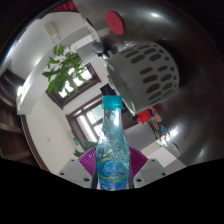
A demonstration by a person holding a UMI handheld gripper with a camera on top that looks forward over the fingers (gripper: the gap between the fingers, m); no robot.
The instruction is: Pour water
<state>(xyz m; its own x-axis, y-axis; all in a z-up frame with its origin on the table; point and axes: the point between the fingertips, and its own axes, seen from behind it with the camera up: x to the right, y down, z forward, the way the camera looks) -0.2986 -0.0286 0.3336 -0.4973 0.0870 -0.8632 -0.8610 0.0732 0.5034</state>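
One bottle stands between the two fingers of the gripper, whose purple pads press on its sides, pinching it. The bottle is clear plastic with a teal cap and a blue label; how much water it holds cannot be told. Its long axis runs straight ahead from the fingers, cap pointing away. Beyond it hang one white perforated lamp and one leafy plant.

Pale surface beyond the bottle in the tongs, bearing white perforated basket, red objects.
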